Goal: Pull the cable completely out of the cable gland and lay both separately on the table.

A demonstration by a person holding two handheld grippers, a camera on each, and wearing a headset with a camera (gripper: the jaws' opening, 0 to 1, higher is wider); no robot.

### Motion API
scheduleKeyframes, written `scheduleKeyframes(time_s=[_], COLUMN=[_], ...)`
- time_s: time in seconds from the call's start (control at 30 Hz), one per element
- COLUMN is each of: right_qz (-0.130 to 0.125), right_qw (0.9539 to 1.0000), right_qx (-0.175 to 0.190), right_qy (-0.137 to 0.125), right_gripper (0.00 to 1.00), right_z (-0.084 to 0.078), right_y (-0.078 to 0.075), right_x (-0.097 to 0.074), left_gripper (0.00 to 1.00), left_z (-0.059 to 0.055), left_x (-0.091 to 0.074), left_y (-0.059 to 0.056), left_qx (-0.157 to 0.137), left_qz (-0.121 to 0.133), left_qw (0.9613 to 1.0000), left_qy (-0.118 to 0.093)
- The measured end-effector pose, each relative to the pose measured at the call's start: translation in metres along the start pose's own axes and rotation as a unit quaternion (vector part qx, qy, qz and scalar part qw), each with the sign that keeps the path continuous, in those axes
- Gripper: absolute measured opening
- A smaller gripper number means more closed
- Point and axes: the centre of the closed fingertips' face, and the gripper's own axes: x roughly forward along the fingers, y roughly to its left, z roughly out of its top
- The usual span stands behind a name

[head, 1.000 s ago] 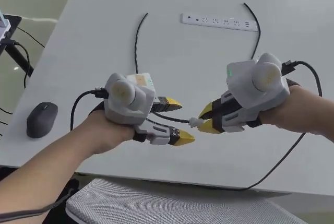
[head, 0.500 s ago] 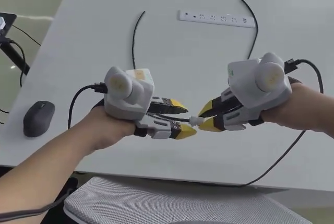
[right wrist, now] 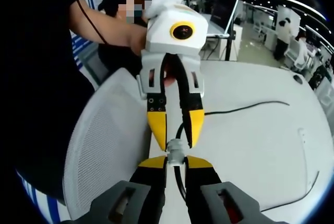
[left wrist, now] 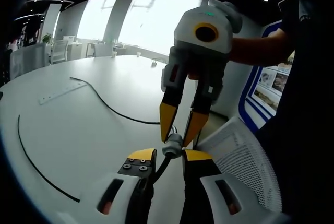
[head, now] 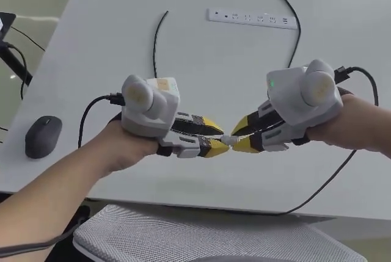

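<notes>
A small white cable gland (head: 229, 140) hangs above the table's front edge, between the two grippers' yellow tips. My right gripper (head: 236, 141) is shut on the gland (right wrist: 176, 151), which sits at its tips (right wrist: 177, 161). A thin black cable (left wrist: 160, 167) leaves the gland and runs down between the jaws of my left gripper (left wrist: 169, 156). Those jaws stand narrowly apart around the cable, just behind the gland (left wrist: 173, 144). In the head view my left gripper (head: 223, 140) meets the right one tip to tip.
A white power strip (head: 253, 18) lies at the far side of the white table (head: 201, 72), with a black lead (head: 297, 30) beside it. Another black cable (head: 155, 42) lies left of centre. A dark mouse (head: 43, 137) sits at the left edge. A mesh chair (head: 214, 237) is below.
My left gripper has moved right towards the gland and its jaws have narrowed around the cable. The right gripper has held its place with the gland.
</notes>
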Motion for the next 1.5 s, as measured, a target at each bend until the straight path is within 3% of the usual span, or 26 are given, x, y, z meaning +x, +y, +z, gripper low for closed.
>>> scheduleKeyframes(time_s=[0.5, 0.63, 0.73, 1.03, 1.5], right_qz=[0.005, 0.005, 0.002, -0.002, 0.006], right_qw=[0.9997, 0.9997, 0.9996, 0.9989, 0.9982], right_qx=[-0.022, -0.022, -0.021, -0.021, -0.030], right_qy=[-0.003, -0.011, -0.016, -0.042, -0.052], right_gripper=[0.07, 0.07, 0.07, 0.07, 0.07], right_z=[-0.002, -0.002, -0.001, 0.006, 0.006], right_y=[0.002, 0.003, 0.003, 0.003, 0.005], right_x=[-0.002, -0.003, -0.006, -0.020, -0.026], left_gripper=[0.16, 0.16, 0.16, 0.16, 0.16], left_z=[0.003, 0.004, 0.007, 0.022, 0.027], left_x=[0.002, 0.002, 0.002, -0.002, -0.001], left_y=[-0.008, -0.008, -0.009, -0.013, -0.018], left_qx=[0.026, 0.012, 0.022, 0.019, 0.024], left_qz=[-0.008, -0.010, -0.009, -0.015, -0.026], left_qw=[0.9995, 0.9998, 0.9995, 0.9982, 0.9966], left_qy=[-0.013, -0.015, -0.018, -0.054, -0.074])
